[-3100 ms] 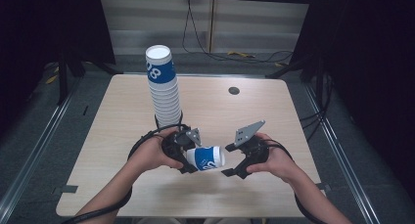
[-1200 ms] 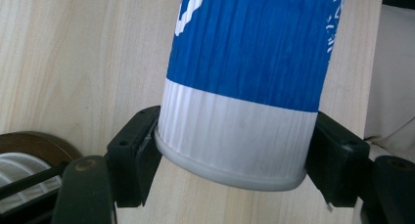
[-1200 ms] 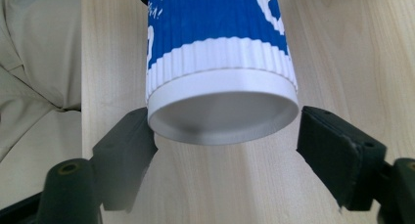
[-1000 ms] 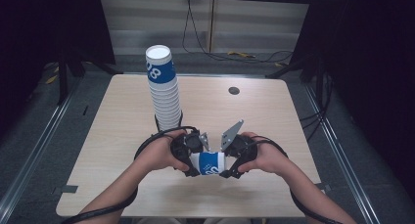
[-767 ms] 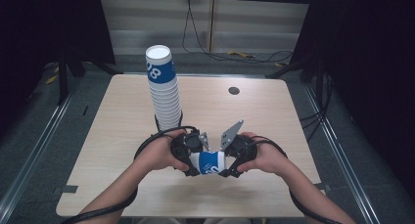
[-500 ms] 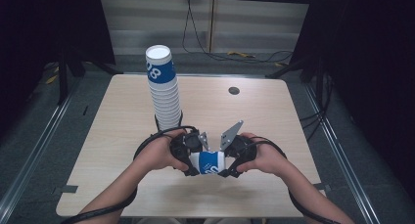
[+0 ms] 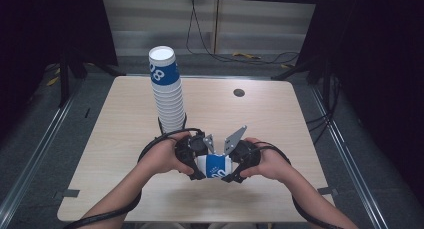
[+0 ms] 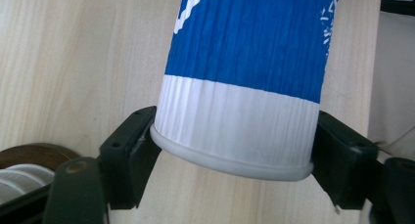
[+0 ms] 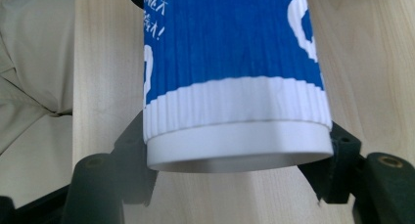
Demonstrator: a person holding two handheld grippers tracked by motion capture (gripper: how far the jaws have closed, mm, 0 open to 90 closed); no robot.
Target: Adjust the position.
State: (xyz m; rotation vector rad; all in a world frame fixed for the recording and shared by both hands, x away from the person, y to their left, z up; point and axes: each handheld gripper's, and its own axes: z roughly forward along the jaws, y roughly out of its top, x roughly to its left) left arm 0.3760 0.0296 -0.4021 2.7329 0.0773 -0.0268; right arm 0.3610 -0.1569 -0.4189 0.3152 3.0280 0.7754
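Cup (image 7: 214,166), blue with a white band at each end, lies on its side above the tabletop (image 7: 280,124), held between the two tools at about 6 o'clock from the tabletop's middle, near the front edge. The left tool (image 7: 196,161) takes the cup's rimmed end: in the left gripper view the rolled rim (image 8: 230,161) sits between the black jaws, which stand just outside the rim on either side; these jaws have just been opening with the cup between them, and whether the pads still touch the wall I cannot tell. The right tool (image 7: 231,165) takes the opposite end: in the right gripper view the cup's white base ring (image 9: 240,148) sits between its jaws, which are clamped against the ribbed white band at both sides. A hand (image 7: 162,159) grips the left tool and another hand (image 7: 272,161) the right one, both coming in from 6 o'clock, with a black cable looping from each. A tall stack of like cups (image 7: 167,91) stands upright at about 11 o'clock from the held cup, well apart from it. A small dark round hole (image 7: 239,93) marks the tabletop at about 1 o'clock, toward the far edge.
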